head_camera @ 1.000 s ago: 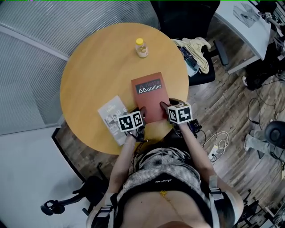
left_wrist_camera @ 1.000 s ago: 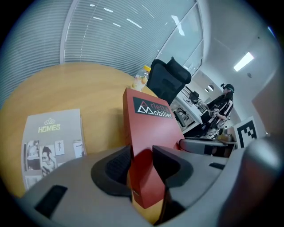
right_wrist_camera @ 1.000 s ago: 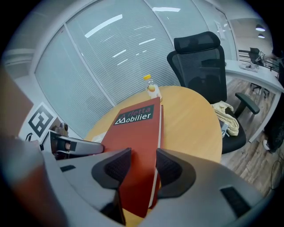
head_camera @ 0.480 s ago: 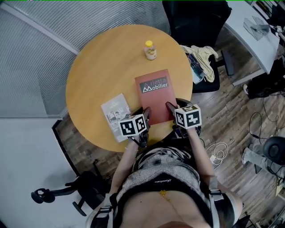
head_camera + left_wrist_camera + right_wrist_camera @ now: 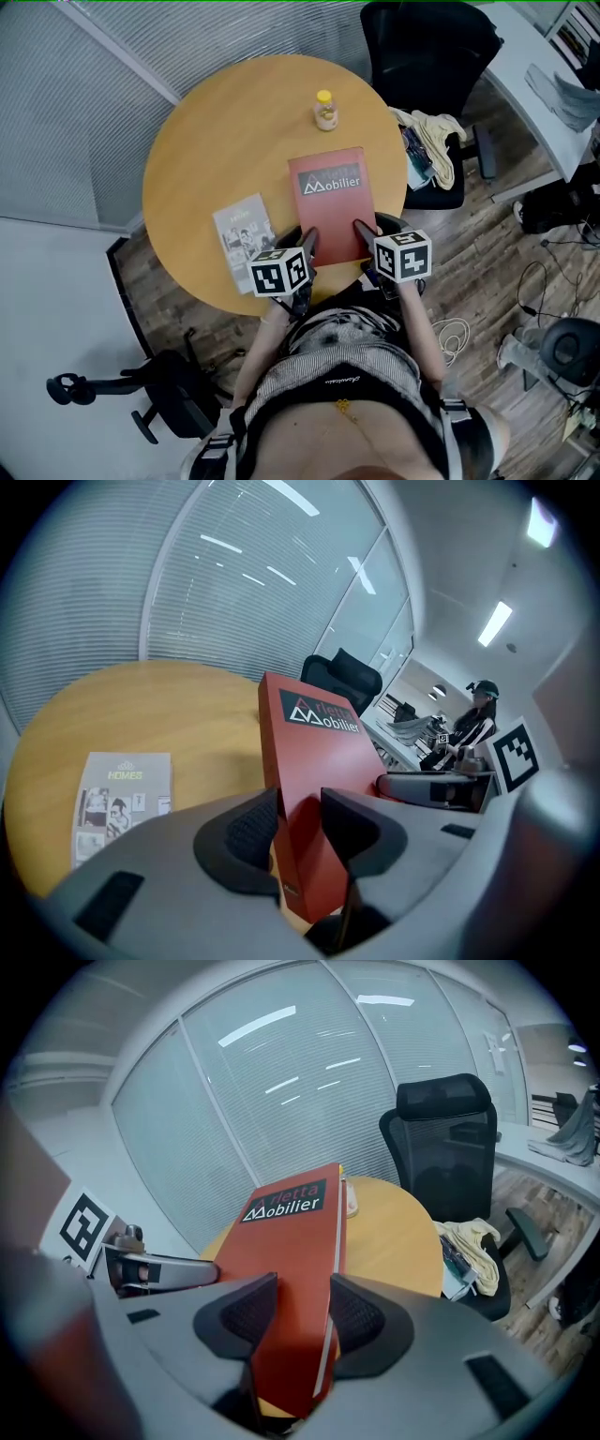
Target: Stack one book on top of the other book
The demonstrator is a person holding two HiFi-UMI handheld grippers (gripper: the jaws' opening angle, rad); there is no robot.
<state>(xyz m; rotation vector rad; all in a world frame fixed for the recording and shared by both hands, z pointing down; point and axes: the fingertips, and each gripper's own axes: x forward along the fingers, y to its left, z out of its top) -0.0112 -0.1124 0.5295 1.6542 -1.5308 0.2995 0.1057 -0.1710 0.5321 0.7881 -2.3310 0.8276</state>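
Observation:
A red book with "Mobilier" on its cover is held up over the near side of the round wooden table. My left gripper is shut on its near left corner, and my right gripper is shut on its near right corner. In the left gripper view the book stands on edge between the pads of the left gripper. The right gripper view shows the same book clamped in the right gripper. A grey booklet lies flat on the table left of the book, also visible as the booklet.
A small yellow-capped bottle stands at the table's far side. A black office chair and a chair draped with cloth stand to the right. Another chair base sits lower left. Cables lie on the floor at right.
Both grippers have risen together with the red book held between them, so its near end is higher off the table. The grey booklet and the bottle have stayed put.

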